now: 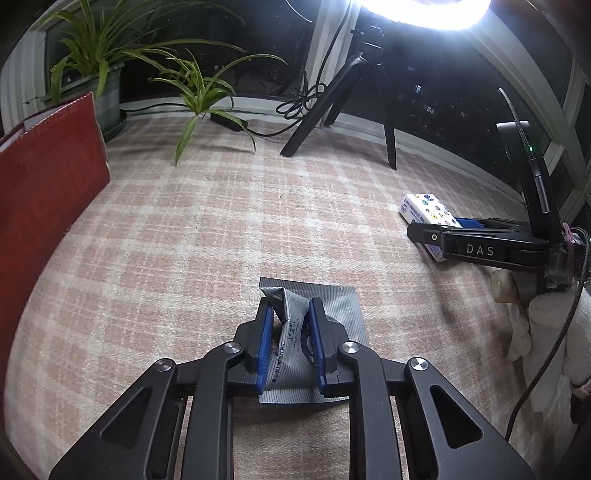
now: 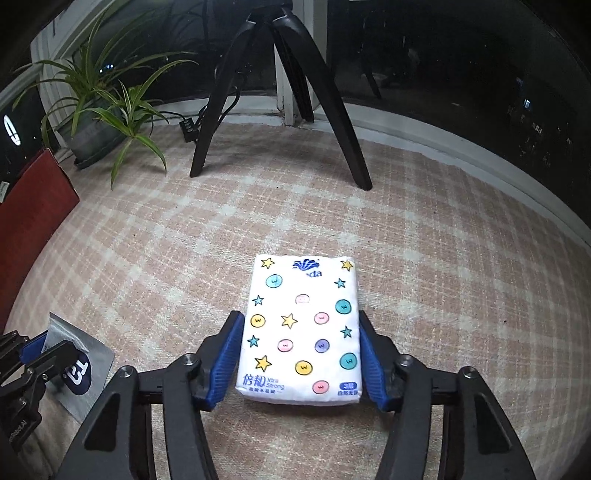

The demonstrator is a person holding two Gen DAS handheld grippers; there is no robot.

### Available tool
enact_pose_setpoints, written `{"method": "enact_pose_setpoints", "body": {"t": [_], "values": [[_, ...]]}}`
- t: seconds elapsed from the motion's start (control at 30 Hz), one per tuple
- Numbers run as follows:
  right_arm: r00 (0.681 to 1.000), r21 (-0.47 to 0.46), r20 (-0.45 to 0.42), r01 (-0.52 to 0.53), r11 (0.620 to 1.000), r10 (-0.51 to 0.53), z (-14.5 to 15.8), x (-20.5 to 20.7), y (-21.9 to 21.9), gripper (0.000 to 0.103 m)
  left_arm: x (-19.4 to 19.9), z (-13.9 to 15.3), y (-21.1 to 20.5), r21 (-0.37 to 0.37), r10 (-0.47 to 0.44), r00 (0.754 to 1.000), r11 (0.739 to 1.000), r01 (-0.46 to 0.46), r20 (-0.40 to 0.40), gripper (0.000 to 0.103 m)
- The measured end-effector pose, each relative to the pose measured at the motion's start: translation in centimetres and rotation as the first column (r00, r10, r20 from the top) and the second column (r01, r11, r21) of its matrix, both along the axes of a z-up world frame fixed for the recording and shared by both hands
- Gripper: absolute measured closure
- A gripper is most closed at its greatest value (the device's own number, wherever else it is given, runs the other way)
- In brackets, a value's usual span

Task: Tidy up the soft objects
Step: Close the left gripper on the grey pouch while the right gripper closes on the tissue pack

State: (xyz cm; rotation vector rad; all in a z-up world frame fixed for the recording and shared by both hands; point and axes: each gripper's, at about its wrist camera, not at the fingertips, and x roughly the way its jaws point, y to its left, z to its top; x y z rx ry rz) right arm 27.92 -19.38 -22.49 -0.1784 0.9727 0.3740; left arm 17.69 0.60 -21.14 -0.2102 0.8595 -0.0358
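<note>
A grey striped sachet (image 1: 341,301) lies on the checked cloth (image 1: 221,221). Its near part is bunched up between the blue pads of my left gripper (image 1: 291,302), which is shut on it. From the right wrist view the same sachet (image 2: 98,354) shows a dark round logo, with the left gripper (image 2: 33,350) at the left edge. A white tissue pack (image 2: 303,325) printed with stars and coloured dots lies flat between the pads of my right gripper (image 2: 300,317), and both pads touch its long sides. The left wrist view shows that gripper (image 1: 436,229) around the pack (image 1: 424,206) at the right.
A red box (image 1: 48,184) stands along the left edge. A potted plant (image 1: 107,92) sits at the back left, and a black tripod (image 1: 340,103) under a bright ring light (image 1: 417,11) at the back. Cables (image 1: 229,122) run along the sill. A gloved hand (image 1: 546,325) holds the right gripper.
</note>
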Motion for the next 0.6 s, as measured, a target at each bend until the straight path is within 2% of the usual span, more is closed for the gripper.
{"method": "enact_pose_setpoints", "body": {"t": [0.37,0.6], "values": [[1.0,0.036,0.002,0.019,0.999,-0.019,0.6,-0.9,-1.3,0.055,-0.3,0.2,0.2,-0.019,-0.001,1.0,1.0,0.001,0.012,0.091],[1.0,0.046,0.027,0.003,0.999,-0.004,2.0,-2.1,-1.1,0.055,-0.9,0.5,0.7,-0.07,0.014,1.0,0.997,-0.013,0.015,0.094]]}}
